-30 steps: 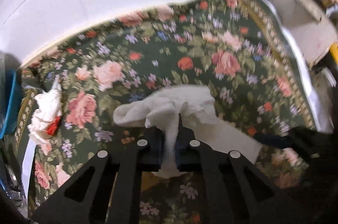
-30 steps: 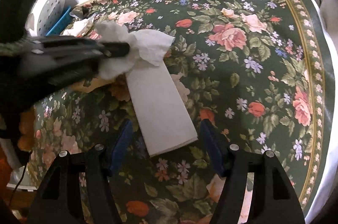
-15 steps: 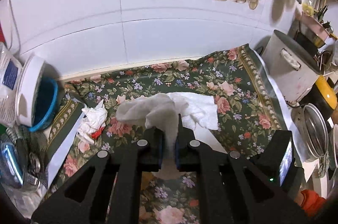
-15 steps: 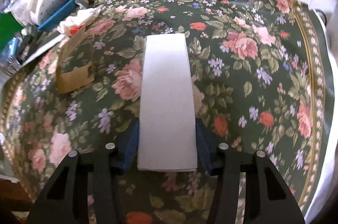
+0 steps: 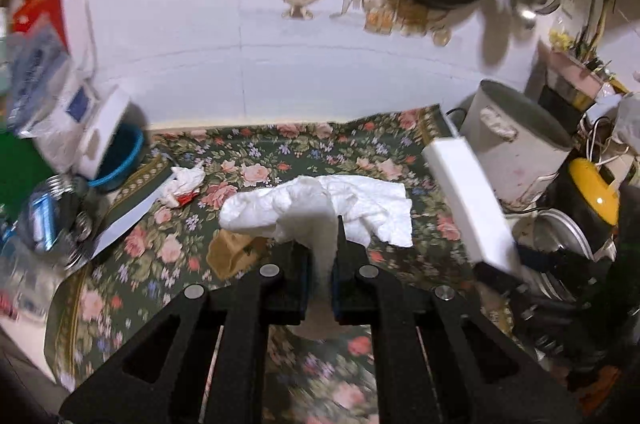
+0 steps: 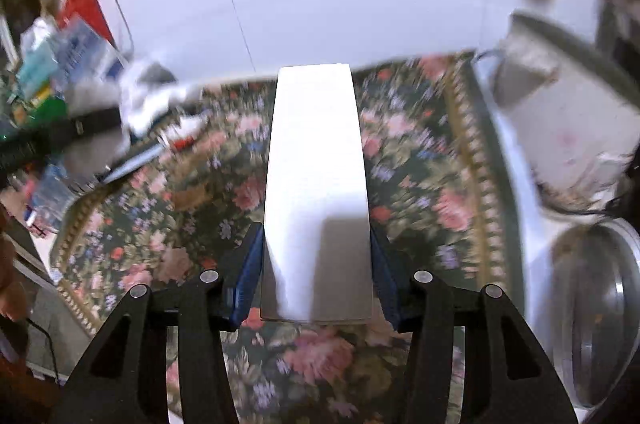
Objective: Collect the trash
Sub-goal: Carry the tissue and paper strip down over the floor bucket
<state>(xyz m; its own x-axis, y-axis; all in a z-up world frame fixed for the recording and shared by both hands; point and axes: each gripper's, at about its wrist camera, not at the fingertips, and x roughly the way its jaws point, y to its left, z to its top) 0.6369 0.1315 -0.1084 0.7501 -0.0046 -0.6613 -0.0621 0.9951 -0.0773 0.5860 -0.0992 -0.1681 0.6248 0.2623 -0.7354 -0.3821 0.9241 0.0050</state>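
My left gripper is shut on a crumpled white paper towel and holds it well above the floral tablecloth. My right gripper is shut on a long white box, lifted off the cloth; the box also shows in the left wrist view. A small crumpled tissue with red on it lies at the cloth's left side. A brown cardboard scrap lies on the cloth under the towel. The right wrist view is motion-blurred.
A blue bowl and white packages stand at the left. A white pot, a yellow-lidded item and metal lids crowd the right. A tiled wall with hanging utensils is behind.
Both grippers have risen away from the table. The right gripper closed on the white box and lifted it. The left still holds the paper towel.
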